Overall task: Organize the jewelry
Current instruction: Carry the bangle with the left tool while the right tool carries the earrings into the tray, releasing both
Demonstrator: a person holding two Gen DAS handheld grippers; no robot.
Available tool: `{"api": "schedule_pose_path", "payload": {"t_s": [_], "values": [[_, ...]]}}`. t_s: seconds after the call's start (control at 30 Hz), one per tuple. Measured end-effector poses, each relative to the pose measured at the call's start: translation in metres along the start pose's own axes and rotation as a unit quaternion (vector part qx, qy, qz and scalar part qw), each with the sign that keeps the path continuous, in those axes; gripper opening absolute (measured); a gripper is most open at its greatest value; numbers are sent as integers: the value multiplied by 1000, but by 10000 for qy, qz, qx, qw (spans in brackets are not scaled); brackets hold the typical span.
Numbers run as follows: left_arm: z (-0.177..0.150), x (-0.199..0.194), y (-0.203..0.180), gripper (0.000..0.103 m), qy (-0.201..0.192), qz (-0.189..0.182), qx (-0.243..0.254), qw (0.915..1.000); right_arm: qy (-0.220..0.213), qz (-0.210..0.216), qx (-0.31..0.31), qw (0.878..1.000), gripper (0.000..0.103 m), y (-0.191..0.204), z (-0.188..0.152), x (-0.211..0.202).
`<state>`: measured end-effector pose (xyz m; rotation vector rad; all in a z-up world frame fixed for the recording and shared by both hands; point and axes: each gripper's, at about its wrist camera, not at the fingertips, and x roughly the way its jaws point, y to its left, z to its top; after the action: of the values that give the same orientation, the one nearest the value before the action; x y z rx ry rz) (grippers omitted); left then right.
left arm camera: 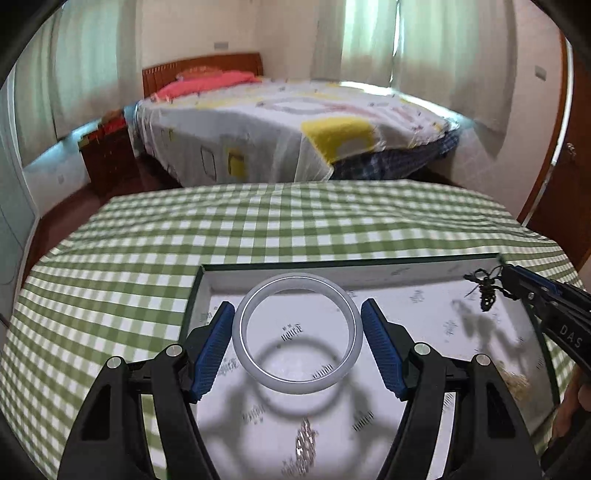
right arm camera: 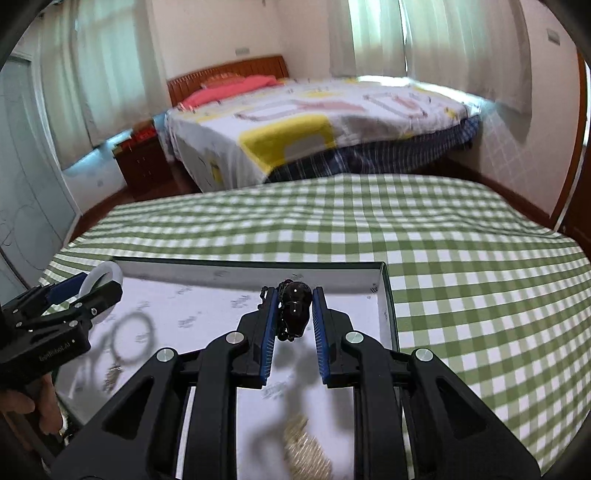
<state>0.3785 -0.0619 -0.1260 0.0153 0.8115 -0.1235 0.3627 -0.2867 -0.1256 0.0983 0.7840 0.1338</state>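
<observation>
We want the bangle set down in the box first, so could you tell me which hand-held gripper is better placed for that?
Left. The left hand-held gripper holds the white bangle above the open box; the right hand-held gripper is shut on a dark pendant.

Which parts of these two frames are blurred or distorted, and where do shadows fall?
Left wrist view: white bangle and left gripper sharp, tablecloth and bed smeared, ring-shaped shadow on the box floor. Right wrist view: dark pendant in the right gripper crisp, room bowed by fisheye, curtains glaring.
</observation>
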Motion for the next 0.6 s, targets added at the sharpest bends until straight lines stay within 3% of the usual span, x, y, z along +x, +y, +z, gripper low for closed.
{"api": "schedule_pose_path", "payload": {"t_s": [0.23, 0.43, 0.47, 0.53, 0.6], "values": [[5, 30, 8, 68, 623, -115, -149, 9979, 812, 79, 107, 9966, 19, -10, 10, 41], [4, 42, 4, 68, 952, -191, -111, 9952, 1047, 77, 128, 9944, 21, -12, 9, 49], [3, 44, 3, 69, 992, -176, -86, 9949, 1051, 93, 101, 9944, 22, -11, 9, 49], [3, 49, 0, 69, 1113, -174, -87, 9936, 1010, 68, 68, 9948, 35, -11, 10, 50], [1, 48, 0, 69, 1113, -195, -117, 9935, 944, 65, 40, 9955, 39, -10, 11, 48]]}}
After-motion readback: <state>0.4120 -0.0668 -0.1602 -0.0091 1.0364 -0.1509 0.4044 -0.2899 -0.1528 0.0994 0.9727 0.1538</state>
